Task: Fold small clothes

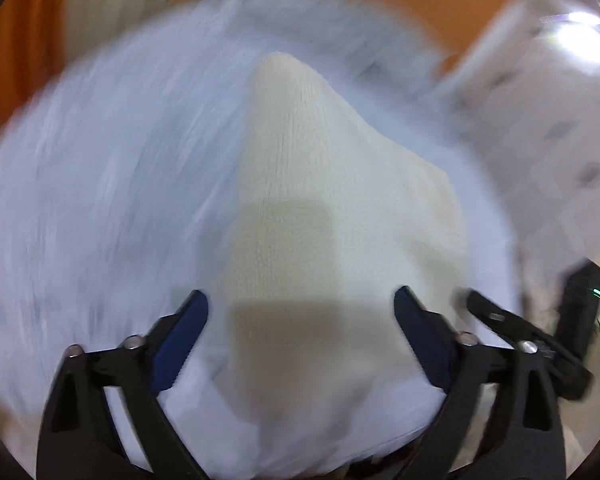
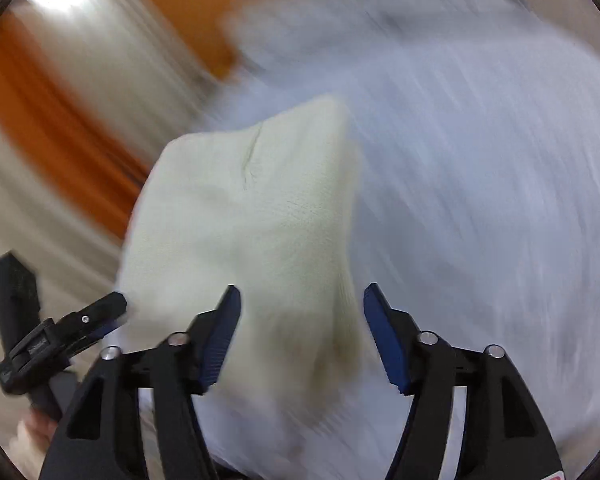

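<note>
— Blue-padded fingers (image 1: 182,340) of the left gripper (image 1: 300,320) sit closest to the lens, right?

— Yes, spread wide. A cream knitted garment (image 1: 320,208) lies between and beyond them, but the pads press on nothing.

— And the right gripper (image 2: 300,320)?

— Its jaws stand apart too, narrower than the left's. The same cream knit (image 2: 252,220) runs between the blue pads (image 2: 384,336), and I see no pinch on it.

— Where is the garment resting?

— On a white sheet (image 1: 100,200) that fills most of both views. Everything around is smeared with motion blur, so I cannot tell whether the sheet covers a bed or a desk.

— Do the grippers see each other?

— In the left view the right gripper shows at the right edge; in the right view the left gripper shows at lower left, just beside the knit's edge.

— Anything behind?

— Orange surfaces (image 2: 60,120) and pale streaks, too blurred to name.
</note>
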The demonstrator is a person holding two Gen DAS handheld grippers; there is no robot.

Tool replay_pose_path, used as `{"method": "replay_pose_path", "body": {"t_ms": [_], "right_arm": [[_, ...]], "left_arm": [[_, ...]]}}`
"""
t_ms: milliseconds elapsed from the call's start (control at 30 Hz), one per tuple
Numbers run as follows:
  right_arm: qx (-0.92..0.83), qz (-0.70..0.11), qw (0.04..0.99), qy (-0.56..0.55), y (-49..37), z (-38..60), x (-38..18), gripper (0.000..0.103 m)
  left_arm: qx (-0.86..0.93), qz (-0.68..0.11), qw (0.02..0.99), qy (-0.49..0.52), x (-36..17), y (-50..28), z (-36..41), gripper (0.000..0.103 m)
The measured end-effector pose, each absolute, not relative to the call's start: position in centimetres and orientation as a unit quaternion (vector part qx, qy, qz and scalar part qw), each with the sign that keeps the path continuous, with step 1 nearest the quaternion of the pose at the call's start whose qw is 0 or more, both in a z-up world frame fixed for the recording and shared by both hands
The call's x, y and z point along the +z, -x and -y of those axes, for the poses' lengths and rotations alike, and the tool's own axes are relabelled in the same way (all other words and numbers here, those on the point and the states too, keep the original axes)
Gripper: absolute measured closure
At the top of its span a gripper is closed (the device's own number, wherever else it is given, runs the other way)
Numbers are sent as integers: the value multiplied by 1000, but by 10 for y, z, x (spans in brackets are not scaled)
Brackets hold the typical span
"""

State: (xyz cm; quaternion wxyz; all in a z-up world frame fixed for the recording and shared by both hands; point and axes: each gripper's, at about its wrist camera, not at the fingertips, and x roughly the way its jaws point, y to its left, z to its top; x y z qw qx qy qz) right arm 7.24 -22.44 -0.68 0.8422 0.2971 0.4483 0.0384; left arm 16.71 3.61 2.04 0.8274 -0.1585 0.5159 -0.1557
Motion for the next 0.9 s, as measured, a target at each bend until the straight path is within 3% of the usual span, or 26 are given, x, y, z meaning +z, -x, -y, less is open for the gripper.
{"method": "replay_pose_path", "body": {"t_ms": [33,167,233,267,400,500,567,900], "right_arm": [[40,-444,842,-305,-65,225,-10,63],[34,-452,852,-263,-69,229,-2,57],[22,-448,847,-284,-88,236,-1,31],[21,-449,843,-294,-95,237,-2,27],[21,-501,808,-310,-136,236,-43,28],[28,-534,793,-293,-152,220,-68,39],[18,-531,799,-281,-152,213,-70,36],[-50,-468,865,-175,-107,197,18,30]], "left_arm": [[-147,-541,808,178,-2,-164,-44,41],[-146,-508,813,243,-5,-145,-66,14],[-154,-502,812,254,1,-150,-61,8],[-159,-504,807,265,2,-159,-57,8],[-143,-535,789,266,-21,-190,-39,8],[-133,-560,782,239,-45,-201,-32,14],[-133,-573,781,210,-55,-202,-23,13],[-114,-519,845,64,14,-180,6,14]]}}
